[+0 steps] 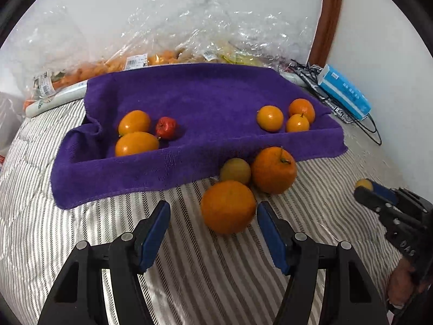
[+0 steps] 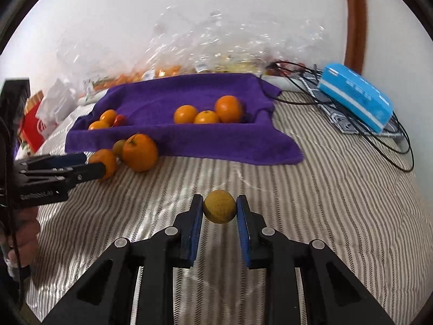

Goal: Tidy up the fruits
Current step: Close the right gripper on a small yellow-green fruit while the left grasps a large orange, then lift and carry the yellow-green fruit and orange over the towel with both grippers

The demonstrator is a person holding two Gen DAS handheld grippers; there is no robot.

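A purple towel (image 1: 205,94) lines a shallow tray. Its left side holds two oblong orange fruits (image 1: 134,122) and a small red fruit (image 1: 166,127). Three small oranges (image 1: 270,117) sit on its right side. On the striped bedding before it lie a big orange (image 1: 273,170), a greenish fruit (image 1: 235,170) and a nearer orange (image 1: 228,207). My left gripper (image 1: 213,208) is open, its tips on either side of the nearer orange, and the left pad stands clear of it. My right gripper (image 2: 219,203) is shut on a small yellow fruit (image 2: 219,207) above the bedding.
Crinkled plastic bags of fruit (image 1: 162,54) lie behind the tray against the wall. A blue tissue pack (image 1: 343,93) and black cables (image 1: 373,130) sit at the back right. Red and white packages (image 2: 35,127) lie at the left. Striped bedding (image 1: 81,230) covers the surface.
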